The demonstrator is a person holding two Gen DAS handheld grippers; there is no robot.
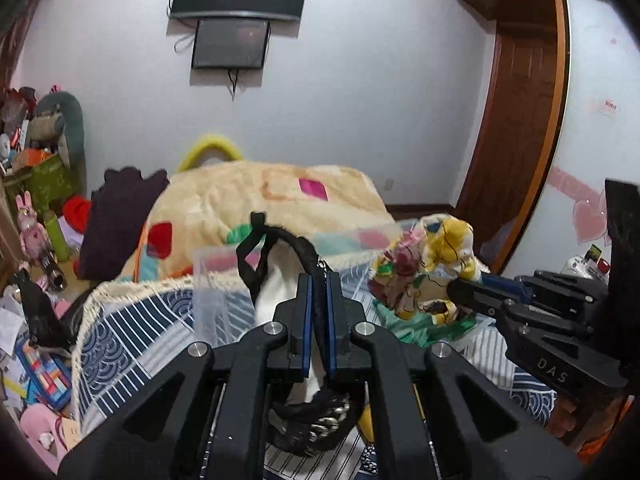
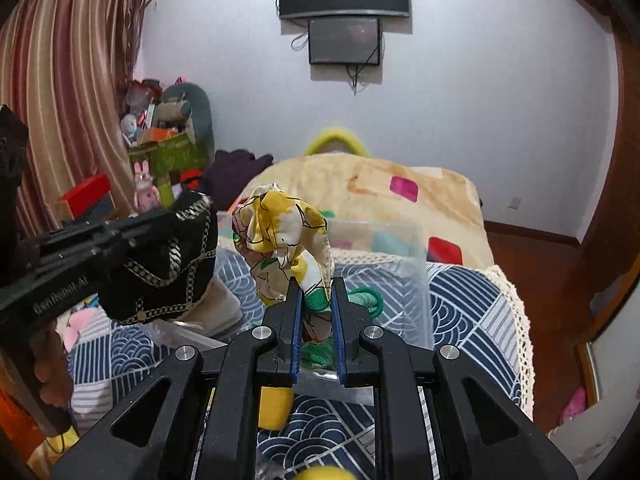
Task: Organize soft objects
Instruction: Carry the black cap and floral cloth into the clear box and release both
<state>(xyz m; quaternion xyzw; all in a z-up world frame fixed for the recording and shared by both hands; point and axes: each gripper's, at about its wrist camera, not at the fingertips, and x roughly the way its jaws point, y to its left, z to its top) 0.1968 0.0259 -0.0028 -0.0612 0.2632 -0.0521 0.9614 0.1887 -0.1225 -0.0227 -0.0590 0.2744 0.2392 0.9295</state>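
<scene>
My left gripper [image 1: 319,280] is shut on a black pouch with gold-braid trim [image 1: 308,256], held above the bed; the pouch also shows at the left of the right wrist view [image 2: 168,256]. My right gripper [image 2: 315,286] is shut on a yellow, white and green patterned cloth [image 2: 284,236], bunched above a clear plastic box [image 2: 404,280]. The same cloth shows at the right of the left wrist view [image 1: 424,268], with the right gripper [image 1: 456,286] clamped on it. Green fabric [image 2: 362,300] lies inside the box.
A blue-and-white wave-pattern cover [image 2: 472,304] with a cream fringe lies over the bed, with a cream patchwork blanket [image 2: 360,188] behind. A yellow object [image 2: 274,408] lies on the cover under my right gripper. Toys and clutter [image 1: 36,208] crowd the left; a wooden door [image 1: 516,120] stands right.
</scene>
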